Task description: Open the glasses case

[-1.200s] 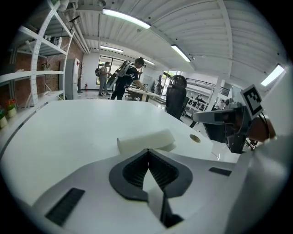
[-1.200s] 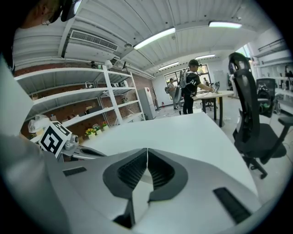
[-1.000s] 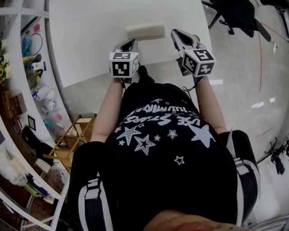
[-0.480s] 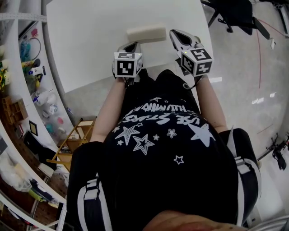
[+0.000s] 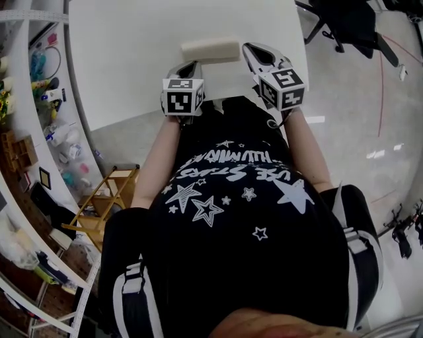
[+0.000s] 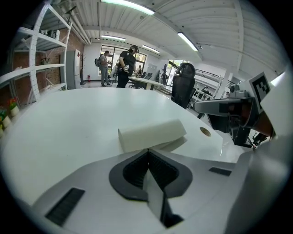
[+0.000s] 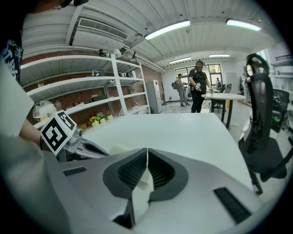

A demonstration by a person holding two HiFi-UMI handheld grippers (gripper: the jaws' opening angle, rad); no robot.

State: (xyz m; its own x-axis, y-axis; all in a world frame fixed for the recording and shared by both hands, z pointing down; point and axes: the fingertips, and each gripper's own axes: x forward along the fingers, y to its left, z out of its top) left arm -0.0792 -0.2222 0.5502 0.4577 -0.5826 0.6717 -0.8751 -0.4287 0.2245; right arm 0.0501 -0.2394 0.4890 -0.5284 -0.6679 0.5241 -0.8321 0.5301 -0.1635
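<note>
A cream, closed glasses case [image 5: 210, 51] lies on the white table [image 5: 132, 59] close to its near edge. My left gripper [image 5: 193, 65] is just below the case's left end, its jaws shut and empty. In the left gripper view the case [image 6: 152, 135] lies right beyond the shut tips of the left gripper [image 6: 148, 150], whether touching I cannot tell. My right gripper [image 5: 247, 47] sits at the case's right end, also shut with nothing held. From the right gripper view, a pale corner of the case [image 7: 120, 149] shows left of the right gripper [image 7: 147, 150].
Shelves [image 5: 39, 86] with small items run along the left, with a wooden stool [image 5: 109, 198] below them. A black office chair [image 5: 344, 20] stands beyond the table's right edge. A round cable hole [image 6: 205, 132] is in the tabletop. People stand far back in the room.
The right gripper has rolled a little and edged closer to the case's right end. The left gripper has stayed almost still. The case has not opened.
</note>
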